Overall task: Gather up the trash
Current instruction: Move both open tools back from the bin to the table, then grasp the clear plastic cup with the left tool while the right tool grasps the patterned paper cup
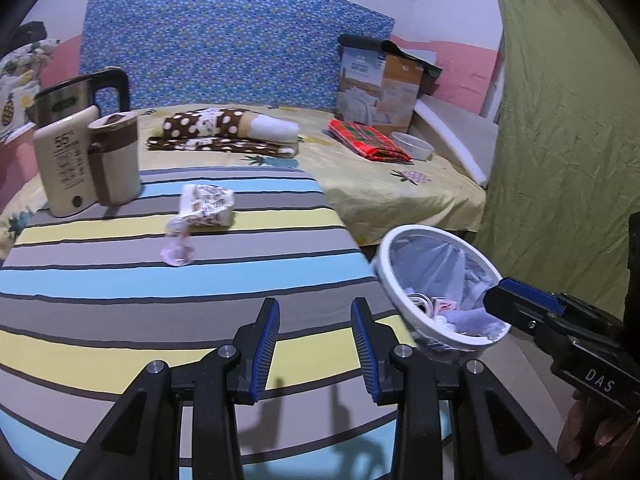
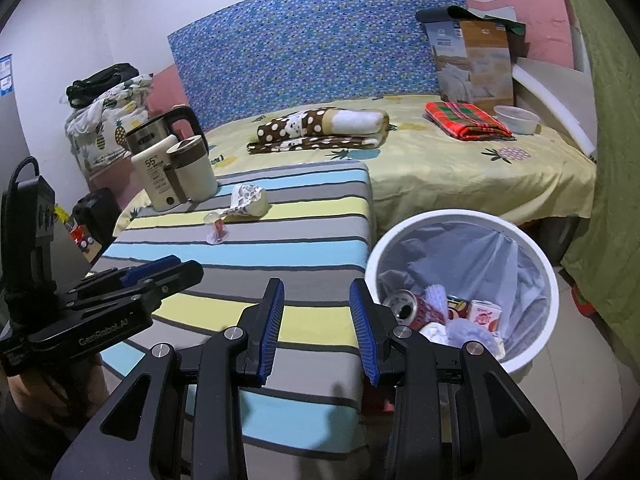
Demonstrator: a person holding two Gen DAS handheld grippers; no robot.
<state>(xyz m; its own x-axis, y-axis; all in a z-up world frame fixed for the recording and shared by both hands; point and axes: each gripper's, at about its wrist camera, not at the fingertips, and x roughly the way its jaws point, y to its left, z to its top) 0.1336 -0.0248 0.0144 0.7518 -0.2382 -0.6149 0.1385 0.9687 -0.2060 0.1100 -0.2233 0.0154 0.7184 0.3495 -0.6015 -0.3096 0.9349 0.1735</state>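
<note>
Both grippers, left gripper [image 1: 316, 344] and right gripper [image 2: 318, 326], hover with fingers released, empty. Mid-task: bin [image 2: 536, 248] part-filled; crumpled wrapper [image 1: 206, 205] and jelly cup [image 1: 179, 246] remain on striped surface [image 1: 120, 280]. Next: reach forward, grasp one.

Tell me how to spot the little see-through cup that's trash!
Find the striped table in front of the bed. Near its far end, beside the cream mug, lies a crumpled printed wrapper. The little cup sits just in front of it, clear and pinkish, much the smallest thing there.
</note>
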